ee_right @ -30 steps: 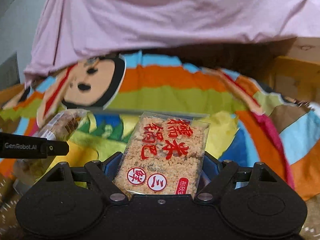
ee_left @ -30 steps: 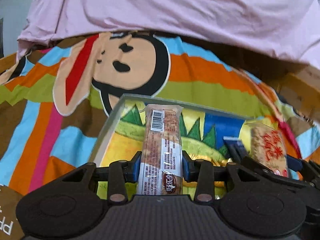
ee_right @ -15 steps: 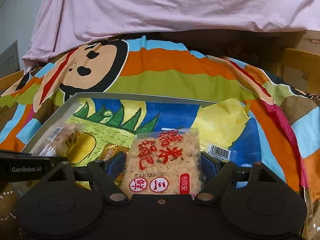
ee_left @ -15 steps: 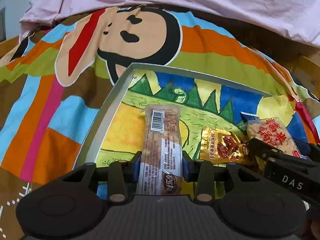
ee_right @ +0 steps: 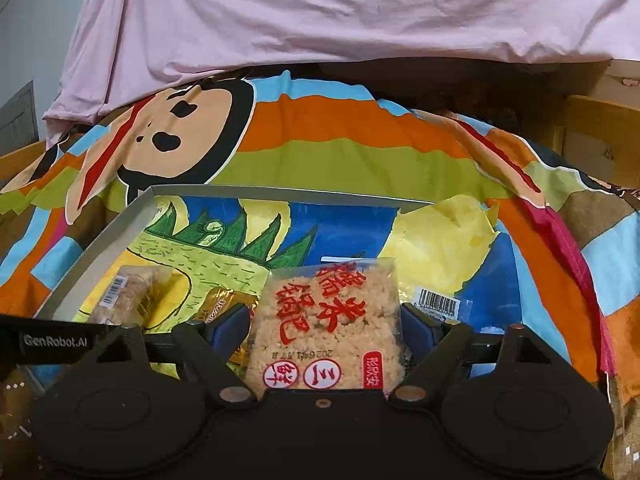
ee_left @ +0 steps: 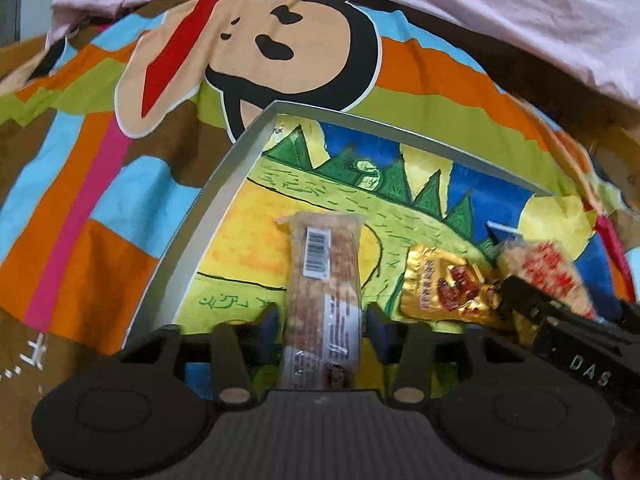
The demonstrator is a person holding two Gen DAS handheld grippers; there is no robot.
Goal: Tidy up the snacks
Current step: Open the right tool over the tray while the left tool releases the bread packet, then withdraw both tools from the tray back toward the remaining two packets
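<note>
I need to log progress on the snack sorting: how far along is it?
Done: a gold foil snack packet already lies in the gray tray. In hand: the left claw holds a long snack bar over the tray, its pads looking slightly parted; the right claw grips a rice cracker pack there too. Left: letting go of both.

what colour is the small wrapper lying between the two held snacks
Shiny gold with red print: the small wrapper, clearest in the left wrist view.
</note>
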